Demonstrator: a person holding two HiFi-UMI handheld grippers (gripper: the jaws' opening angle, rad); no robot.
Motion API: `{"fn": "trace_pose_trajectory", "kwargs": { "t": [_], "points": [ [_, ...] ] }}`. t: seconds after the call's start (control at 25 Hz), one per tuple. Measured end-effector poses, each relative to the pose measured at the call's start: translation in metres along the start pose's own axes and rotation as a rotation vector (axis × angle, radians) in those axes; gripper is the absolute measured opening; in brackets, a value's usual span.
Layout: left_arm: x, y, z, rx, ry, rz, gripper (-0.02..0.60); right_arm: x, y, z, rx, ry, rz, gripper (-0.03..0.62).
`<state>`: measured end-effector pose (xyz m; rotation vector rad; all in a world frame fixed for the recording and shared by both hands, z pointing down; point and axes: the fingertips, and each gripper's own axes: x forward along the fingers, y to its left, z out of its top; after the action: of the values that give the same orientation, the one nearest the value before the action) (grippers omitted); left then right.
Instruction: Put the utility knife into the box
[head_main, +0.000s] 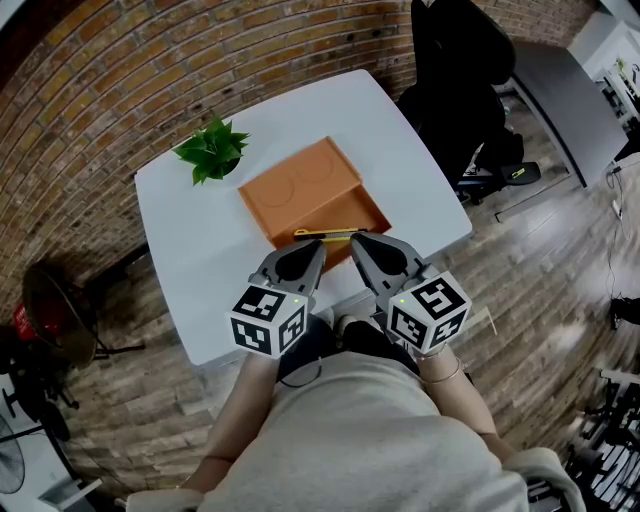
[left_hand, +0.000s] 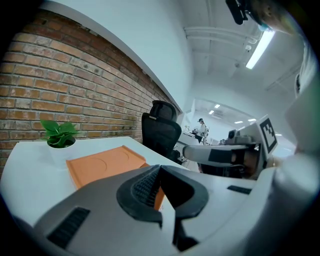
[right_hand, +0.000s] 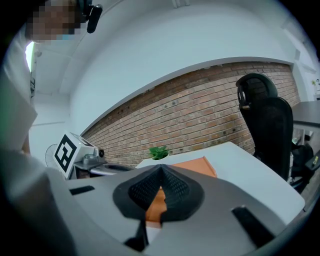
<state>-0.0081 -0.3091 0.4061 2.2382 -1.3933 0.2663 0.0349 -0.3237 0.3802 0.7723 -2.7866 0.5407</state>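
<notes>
An orange box (head_main: 352, 208) stands open on the white table (head_main: 200, 260), its lid (head_main: 300, 185) lying flat behind it. A yellow utility knife (head_main: 326, 234) lies inside the box along its near wall. My left gripper (head_main: 318, 247) and right gripper (head_main: 358, 240) hover side by side just in front of the box, both pointing at it. Each is shut with nothing between its jaws. The left gripper view shows shut tips (left_hand: 160, 168) before the orange lid (left_hand: 105, 164). The right gripper view shows shut tips (right_hand: 161, 167) with the orange box (right_hand: 192, 165) behind.
A small green plant (head_main: 212, 150) in a white pot sits at the table's far left corner. A black office chair (head_main: 455, 75) stands beyond the table's right side. A brick wall (head_main: 120, 90) runs behind the table. The person's body is close to the near table edge.
</notes>
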Motion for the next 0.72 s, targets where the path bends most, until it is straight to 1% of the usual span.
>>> {"fn": "trace_pose_trajectory", "kwargs": {
  "t": [0.72],
  "points": [
    [-0.0016,0.0044,-0.0033,-0.008,0.005,0.003,0.006,0.004,-0.0025,-0.0082,0.001,0.015,-0.007,-0.002]
  ]
}}
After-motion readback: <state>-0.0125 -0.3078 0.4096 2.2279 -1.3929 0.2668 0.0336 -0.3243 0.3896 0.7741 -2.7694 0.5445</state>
